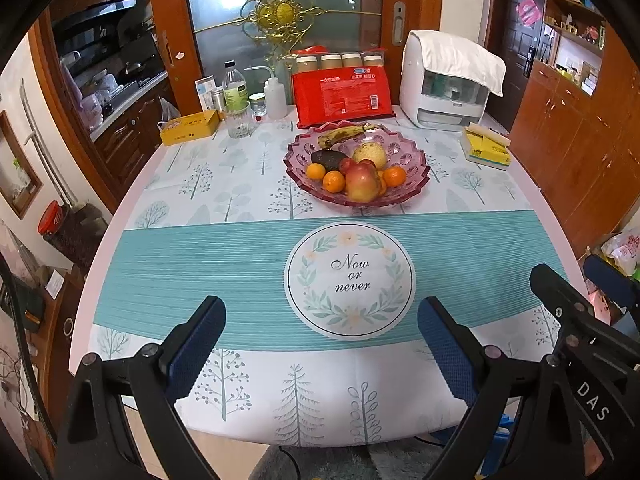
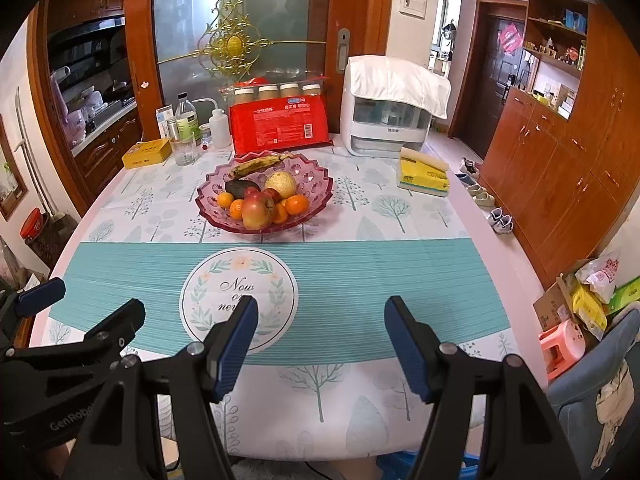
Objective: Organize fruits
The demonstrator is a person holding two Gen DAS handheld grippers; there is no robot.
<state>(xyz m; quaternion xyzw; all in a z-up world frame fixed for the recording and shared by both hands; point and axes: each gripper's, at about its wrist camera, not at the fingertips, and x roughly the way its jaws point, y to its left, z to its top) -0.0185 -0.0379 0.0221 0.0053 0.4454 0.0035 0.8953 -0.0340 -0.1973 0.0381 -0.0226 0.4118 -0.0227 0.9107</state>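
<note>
Left wrist view: left gripper [image 1: 322, 324] hangs over the near edge of the table [image 1: 132, 184], jaws spread wide, nothing between the blue pads [image 1: 196, 350], touching nothing. Between the fingertips sits the round "Now or never" print [image 1: 350, 280] on the teal band of the tablecloth [image 1: 224, 256]. Pink glass fruit bowl [image 1: 408, 160] stands further back, centre of table, w/ a spotted banana [image 1: 344, 135] along its far rim, a dark avocado [image 1: 327, 159], a pale pear [image 1: 370, 155], a big red-yellow apple [image 1: 363, 184] at front and several tangerines [image 1: 334, 181] around it. Right gripper's black frame shows at the right edge.

Right wrist view: right gripper [image 2: 320, 322] also over the near edge, jaws released and wide apart, empty, not touching the cloth. Its left pad [image 2: 236, 344] overlaps the print's lower right in the picture. Fruit bowl [image 2: 320, 184] well ahead, up-left of centre, all fruit inside it. Behind the bowl: red packet [image 2: 280, 124]; yellow tissue pack [image 2: 424, 174] to the right; white appliance [image 2: 384, 120] w/ towel draped on top.
</note>
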